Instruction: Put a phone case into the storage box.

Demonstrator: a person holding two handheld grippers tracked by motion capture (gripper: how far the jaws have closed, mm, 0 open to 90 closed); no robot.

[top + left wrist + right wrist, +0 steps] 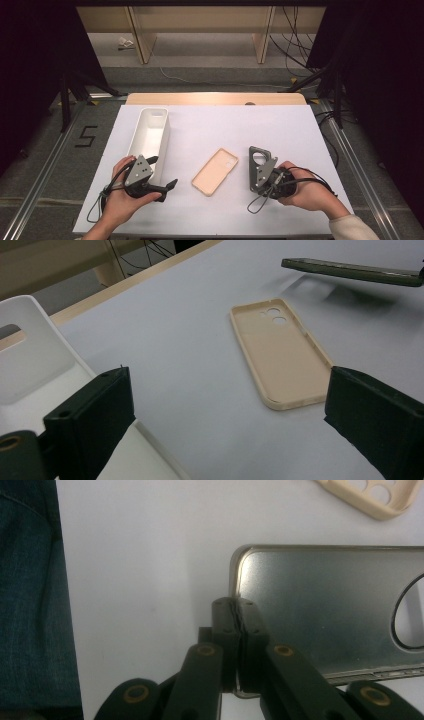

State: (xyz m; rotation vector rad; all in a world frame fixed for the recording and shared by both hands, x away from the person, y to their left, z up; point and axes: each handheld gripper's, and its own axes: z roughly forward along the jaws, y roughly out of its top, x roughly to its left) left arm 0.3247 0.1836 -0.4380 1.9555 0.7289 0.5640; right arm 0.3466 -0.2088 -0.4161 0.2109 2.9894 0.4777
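While the right gripper (235, 630) has its jaws pressed together on the edge of a grey metallic phone (325, 610), holding it off the white table (210, 125), the beige phone case (215, 171) lies open side up on the table between the two hands. Seen from the high view, the case's long axis runs diagonally, its camera cutouts at the far right end and its plain end toward the person. It sits just to the left of the held phone (261, 167), so the right hand (302, 187) looks the nearer one for bringing phone and case together; that would likely mean turning the phone to match the diagonal. The left gripper (165, 187) rests near the table's front edge with its jaws spread wide and empty, pointing toward the case. Beside it stands a long white plastic bin (150, 135) with a handle slot in its end wall. The case looks like soft, matte rubbery plastic with a raised lip; the phone's back is smooth and faintly reflective, with a large round camera ring.
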